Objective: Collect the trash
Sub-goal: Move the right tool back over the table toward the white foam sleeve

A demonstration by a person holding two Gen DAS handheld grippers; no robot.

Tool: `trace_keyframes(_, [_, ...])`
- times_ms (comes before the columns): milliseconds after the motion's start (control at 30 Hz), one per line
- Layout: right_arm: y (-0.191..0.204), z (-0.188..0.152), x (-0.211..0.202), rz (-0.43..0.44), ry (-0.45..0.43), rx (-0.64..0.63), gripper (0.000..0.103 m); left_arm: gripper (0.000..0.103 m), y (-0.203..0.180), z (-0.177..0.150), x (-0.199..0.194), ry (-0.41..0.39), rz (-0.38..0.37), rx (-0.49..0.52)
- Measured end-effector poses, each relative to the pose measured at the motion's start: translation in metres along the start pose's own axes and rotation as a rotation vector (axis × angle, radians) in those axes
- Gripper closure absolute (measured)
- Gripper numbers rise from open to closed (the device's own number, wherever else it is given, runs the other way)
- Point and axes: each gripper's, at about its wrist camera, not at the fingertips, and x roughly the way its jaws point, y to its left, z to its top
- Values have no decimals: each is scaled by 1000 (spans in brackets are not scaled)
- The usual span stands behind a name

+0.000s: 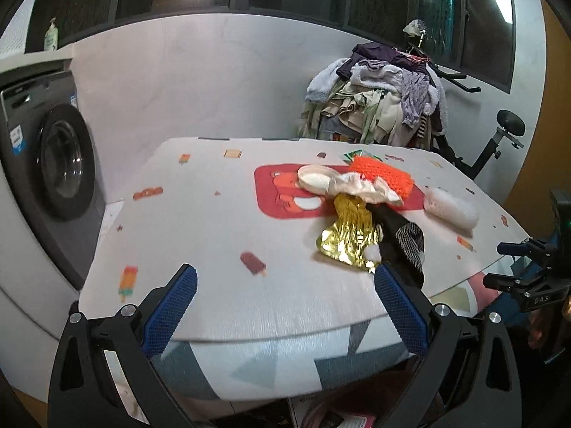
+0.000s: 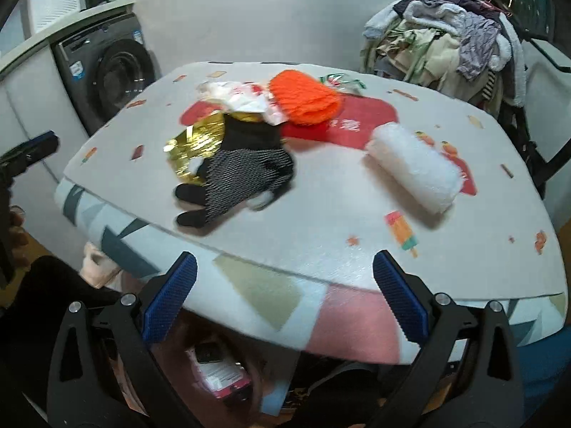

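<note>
Trash lies on a white patterned table mat. A crumpled gold foil wrapper lies beside a black-and-grey mesh glove. Behind them are an orange foam net, a crumpled white wrapper and a white bubble-wrap roll. My left gripper is open and empty over the table's near edge, its right finger close to the gold wrapper. My right gripper is open and empty, short of the table edge.
A washing machine stands at the left. A pile of clothes sits on an exercise bike behind the table. The right gripper shows at the right edge of the left wrist view. Items lie on the floor under the table.
</note>
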Motion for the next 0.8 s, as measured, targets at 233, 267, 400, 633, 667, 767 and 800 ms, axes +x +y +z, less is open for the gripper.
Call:
trace_keyframes(233, [-25, 20, 7, -96, -22, -14, 6, 6, 2, 19, 18, 40, 19, 59])
trace_keyframes(267, [-28, 22, 9, -100, -23, -14, 6, 6, 4, 21, 21, 48, 23, 53])
trace_keyframes(400, [-44, 33, 25, -192, 11, -4, 6, 6, 15, 23, 28, 52, 37, -21])
trace_keyframes(633, [-68, 50, 41, -217, -7, -6, 6, 6, 40, 32, 38, 32, 77, -138])
trace_keyframes(667, [-70, 53, 45, -231, -12, -18, 6, 6, 43, 34, 40, 35, 75, -149])
trace_keyframes(767, [-81, 60, 51, -205, -28, 3, 6, 6, 48, 38, 47, 32, 36, -174])
trace_keyframes(800, [-84, 62, 53, -201, -33, 10, 6, 6, 49, 39, 48, 31, 26, -177])
